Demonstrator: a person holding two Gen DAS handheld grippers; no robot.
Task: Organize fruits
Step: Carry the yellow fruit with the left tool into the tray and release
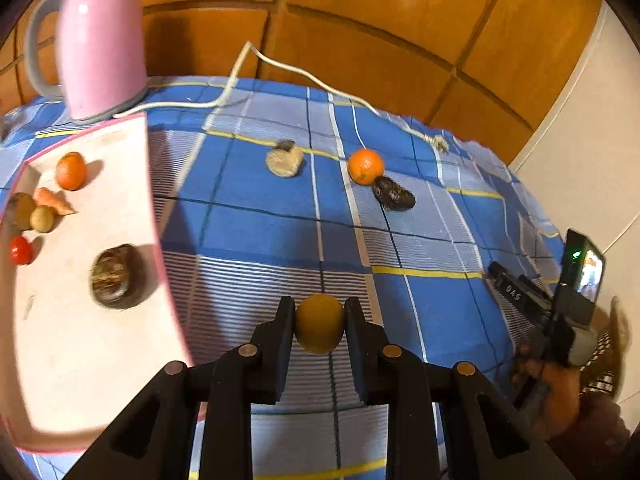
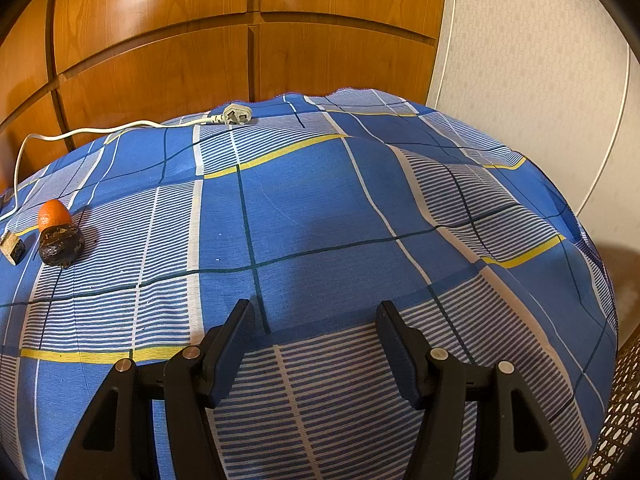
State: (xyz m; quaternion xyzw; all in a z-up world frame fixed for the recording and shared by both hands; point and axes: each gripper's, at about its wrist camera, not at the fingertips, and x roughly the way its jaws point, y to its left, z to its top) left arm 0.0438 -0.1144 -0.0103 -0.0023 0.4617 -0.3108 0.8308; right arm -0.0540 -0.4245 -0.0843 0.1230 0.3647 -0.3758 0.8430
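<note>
Blue checked tablecloth (image 2: 320,216), pink kettle (image 1: 100,40), orange mandarin (image 1: 365,166).

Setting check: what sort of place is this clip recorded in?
Probably a home room, not a lab: a table under a blue plaid tablecloth, a pink electric kettle with its plug lying loose, and wooden cabinet doors behind.

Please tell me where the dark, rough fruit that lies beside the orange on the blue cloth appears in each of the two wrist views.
Left wrist view: the dark fruit lies right of centre, just below and right of the orange.
Right wrist view: the dark fruit lies at the far left edge, in front of the orange.
Shared landmark: the white cord running along the cloth's far edge.
</note>
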